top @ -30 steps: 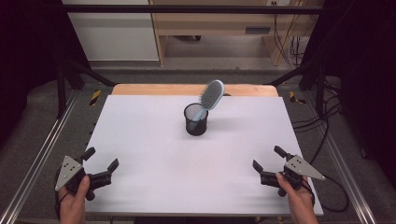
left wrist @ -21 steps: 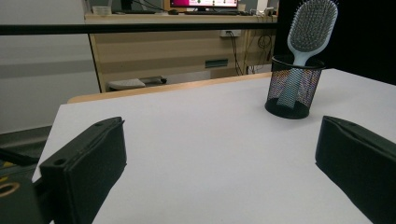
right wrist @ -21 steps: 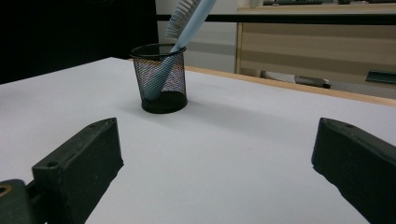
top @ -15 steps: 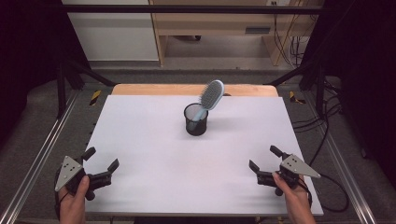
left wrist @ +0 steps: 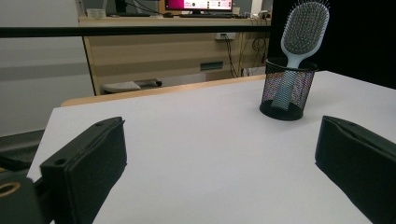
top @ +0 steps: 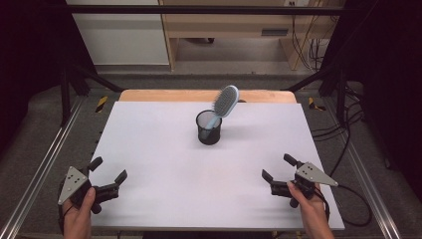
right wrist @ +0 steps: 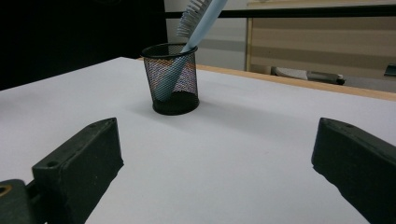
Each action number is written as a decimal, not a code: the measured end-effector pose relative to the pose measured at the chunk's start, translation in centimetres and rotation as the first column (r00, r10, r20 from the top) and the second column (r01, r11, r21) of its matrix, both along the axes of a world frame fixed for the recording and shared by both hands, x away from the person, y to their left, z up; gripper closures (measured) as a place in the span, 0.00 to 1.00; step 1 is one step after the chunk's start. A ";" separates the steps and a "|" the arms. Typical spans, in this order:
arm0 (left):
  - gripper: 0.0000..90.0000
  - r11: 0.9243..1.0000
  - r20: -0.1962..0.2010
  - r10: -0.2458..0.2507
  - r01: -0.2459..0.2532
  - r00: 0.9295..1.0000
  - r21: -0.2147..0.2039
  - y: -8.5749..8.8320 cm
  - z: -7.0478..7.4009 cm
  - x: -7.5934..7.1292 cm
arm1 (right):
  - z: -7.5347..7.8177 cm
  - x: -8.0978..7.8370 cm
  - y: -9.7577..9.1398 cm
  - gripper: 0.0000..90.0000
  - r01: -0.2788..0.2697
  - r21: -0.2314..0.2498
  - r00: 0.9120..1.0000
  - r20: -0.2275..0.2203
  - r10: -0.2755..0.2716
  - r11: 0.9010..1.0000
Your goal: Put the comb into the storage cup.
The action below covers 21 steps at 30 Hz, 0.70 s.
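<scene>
1. High view — right gripper (top: 276, 170) has crept inward toward the mesh cup (top: 209, 127); left gripper (top: 109, 169) unmoved.
2. Both jaws apart, empty.
3. Hairbrush (top: 225, 103) leans handle-down in the cup at table centre — reach is just starting.

High view overhead; gripper views low, facing cup (top: 209, 128)

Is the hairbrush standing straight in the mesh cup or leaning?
Leaning. The hairbrush sits handle-down in the black mesh cup, its head tilted out over the rim; the right gripper view shows the handle slanting across the cup.
</scene>
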<state>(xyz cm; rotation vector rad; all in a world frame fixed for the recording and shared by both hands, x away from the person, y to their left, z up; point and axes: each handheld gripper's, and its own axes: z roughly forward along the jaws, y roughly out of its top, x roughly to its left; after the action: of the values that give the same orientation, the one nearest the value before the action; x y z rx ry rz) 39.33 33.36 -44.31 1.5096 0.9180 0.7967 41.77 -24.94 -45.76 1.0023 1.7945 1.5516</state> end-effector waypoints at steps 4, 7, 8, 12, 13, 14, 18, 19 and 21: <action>0.02 1.000 0.003 -0.003 0.003 1.000 -0.009 0.1 0.0 0.0 | 0.1 0.1 0.3 0.02 -0.006 0.001 1.000 -0.006 0.006 1.000; 0.02 1.000 0.006 -0.005 0.005 1.000 -0.019 0.1 0.0 0.0 | 0.2 0.3 0.4 0.03 -0.009 0.001 1.000 -0.010 0.009 1.000; 0.02 1.000 0.007 -0.007 0.007 1.000 -0.020 0.1 0.0 0.0 | 0.3 0.4 0.4 0.03 -0.009 0.001 1.000 -0.008 0.009 1.000; 0.02 1.000 0.010 -0.012 0.012 1.000 -0.029 0.1 0.1 0.0 | 0.4 0.7 0.7 0.03 -0.011 0.001 1.000 -0.013 0.011 1.000; 0.02 0.999 0.011 -0.013 0.013 1.000 -0.031 0.1 0.1 0.0 | 0.4 0.7 0.8 0.03 -0.009 -0.005 1.000 -0.012 0.009 1.000; 0.02 0.999 0.013 -0.014 0.015 1.000 -0.033 0.1 0.1 0.0 | 0.4 0.8 0.9 0.03 -0.011 -0.008 1.000 -0.015 0.011 1.000; 0.02 0.999 0.017 -0.023 0.024 1.000 -0.040 0.1 0.1 0.0 | 0.6 1.1 1.3 0.03 -0.017 -0.018 1.000 -0.017 0.016 1.000; 0.02 0.999 0.019 -0.024 0.025 1.000 -0.041 0.0 0.1 0.0 | 0.7 1.2 1.4 0.03 -0.016 -0.019 1.000 -0.014 0.016 1.000; 0.02 0.999 0.021 -0.028 0.029 0.999 -0.041 0.0 0.1 -0.1 | 0.7 1.3 1.7 0.04 -0.020 -0.017 1.000 -0.015 0.019 1.000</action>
<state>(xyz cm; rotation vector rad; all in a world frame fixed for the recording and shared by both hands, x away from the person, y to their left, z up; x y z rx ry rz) 39.27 33.37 -44.17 1.4727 0.8908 0.7670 43.11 -23.29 -45.05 0.9936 1.8295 1.5421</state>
